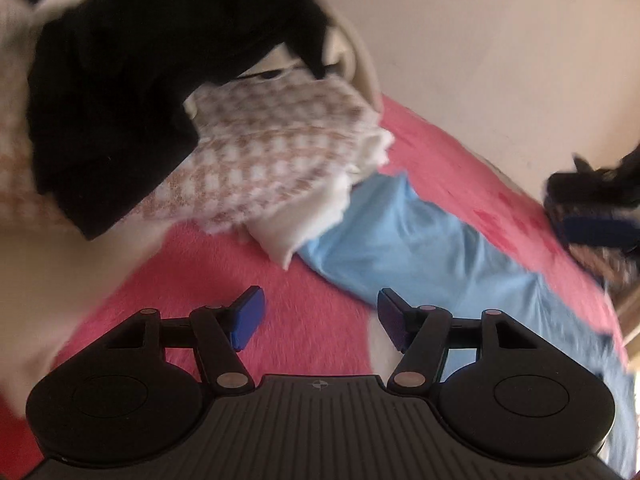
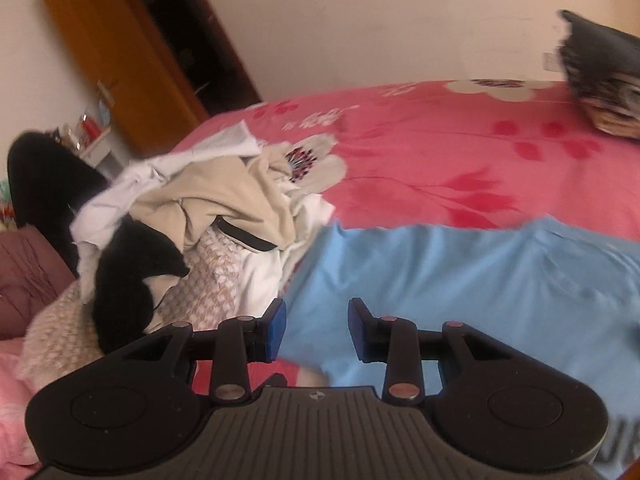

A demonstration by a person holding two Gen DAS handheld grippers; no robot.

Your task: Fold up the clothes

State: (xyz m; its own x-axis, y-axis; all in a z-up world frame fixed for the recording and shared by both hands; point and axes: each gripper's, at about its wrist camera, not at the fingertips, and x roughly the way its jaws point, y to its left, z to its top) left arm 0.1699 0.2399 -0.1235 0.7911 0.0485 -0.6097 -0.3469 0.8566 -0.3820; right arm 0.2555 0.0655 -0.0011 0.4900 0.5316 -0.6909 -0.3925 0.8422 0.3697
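A light blue garment lies spread flat on the pink bed cover. To its left sits a heap of clothes: a brown-and-white checked piece, a black one, and cream and white ones. My left gripper hovers open over the pink cover, just left of the blue garment's near edge, holding nothing. Above that garment's left part my right gripper is open and empty as well.
A wooden wardrobe stands at the back left by a small table with bottles. A dark patterned pillow rests at the far right of the bed. A plain cream wall runs behind the bed.
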